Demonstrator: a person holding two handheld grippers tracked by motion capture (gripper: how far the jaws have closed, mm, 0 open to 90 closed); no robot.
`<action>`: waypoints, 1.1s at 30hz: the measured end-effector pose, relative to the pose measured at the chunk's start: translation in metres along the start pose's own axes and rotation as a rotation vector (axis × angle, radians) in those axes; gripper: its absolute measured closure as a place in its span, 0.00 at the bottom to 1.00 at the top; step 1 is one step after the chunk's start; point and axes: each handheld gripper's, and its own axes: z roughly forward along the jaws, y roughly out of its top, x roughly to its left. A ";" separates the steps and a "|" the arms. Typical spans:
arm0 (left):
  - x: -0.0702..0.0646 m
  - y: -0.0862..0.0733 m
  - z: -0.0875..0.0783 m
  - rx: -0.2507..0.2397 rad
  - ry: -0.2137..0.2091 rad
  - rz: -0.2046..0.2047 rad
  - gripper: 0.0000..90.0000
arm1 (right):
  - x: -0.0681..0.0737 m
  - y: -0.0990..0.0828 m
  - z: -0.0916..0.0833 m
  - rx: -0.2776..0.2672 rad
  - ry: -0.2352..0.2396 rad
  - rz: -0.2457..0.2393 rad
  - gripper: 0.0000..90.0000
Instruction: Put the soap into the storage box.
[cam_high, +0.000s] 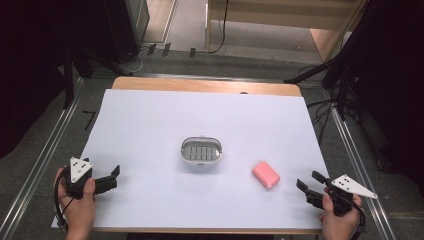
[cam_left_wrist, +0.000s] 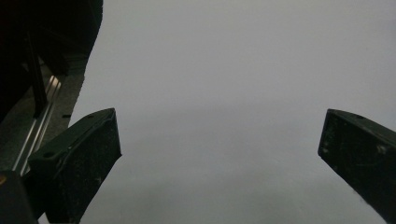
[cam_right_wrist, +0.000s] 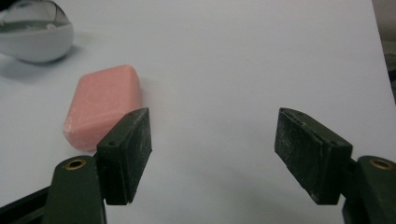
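High view: pink rounded soap bar (cam_high: 265, 174), flat on white sheet (cam_high: 150, 120); both grippers' jaws apart, empty.

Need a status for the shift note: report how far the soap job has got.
Done: nothing visible; the pink soap bar lies on the white sheet, apart from the empty soap dish. In hand: the right gripper, open, sits near the bar. Left: gripping it, probably placing it in the dish. The left gripper is open.
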 end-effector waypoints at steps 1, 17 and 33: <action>0.000 0.000 0.000 0.000 0.000 0.000 0.00 | 0.000 0.000 0.000 0.000 0.000 0.000 0.32; -0.004 0.000 0.002 0.021 0.000 0.049 0.00 | 0.024 0.044 0.015 0.326 0.034 -0.160 0.28; -0.008 -0.002 -0.002 -0.017 -0.018 0.091 0.00 | 0.042 0.067 0.039 0.580 0.046 -0.204 0.25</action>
